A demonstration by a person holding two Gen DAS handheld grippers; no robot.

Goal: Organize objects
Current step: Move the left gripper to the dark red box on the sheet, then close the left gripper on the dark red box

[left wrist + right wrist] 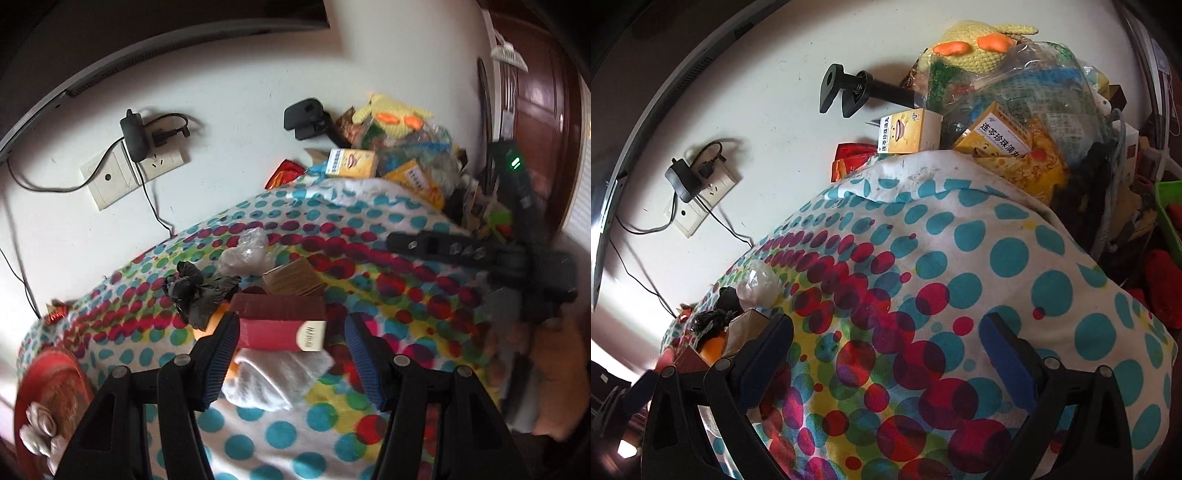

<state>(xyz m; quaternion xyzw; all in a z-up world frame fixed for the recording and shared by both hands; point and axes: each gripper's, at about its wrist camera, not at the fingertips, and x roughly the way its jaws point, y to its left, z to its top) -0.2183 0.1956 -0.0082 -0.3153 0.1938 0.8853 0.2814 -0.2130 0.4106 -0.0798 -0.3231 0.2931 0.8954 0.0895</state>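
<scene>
In the left wrist view a red box (280,330) lies on a white cloth (277,380) on the dotted blanket (388,295). My left gripper (290,325) straddles the box, jaws apart. The left pad is at the box's edge and a gap shows at the right pad. Behind the box lie a brown box (291,280), a crumpled black bag (195,291) and a clear plastic bag (245,247). My right gripper (886,328) stands open over the blanket (960,258) with nothing between its fingers. One of its fingers (436,247) reaches in from the right.
Yellow medicine boxes (351,162) (908,133), a knitted yellow duck (982,40) and full plastic bags are piled at the blanket's far end. A black clamp (849,88) and a wall socket with charger (133,136) are on the wall. A red tin (51,387) sits near left, a green basket (1167,214) far right.
</scene>
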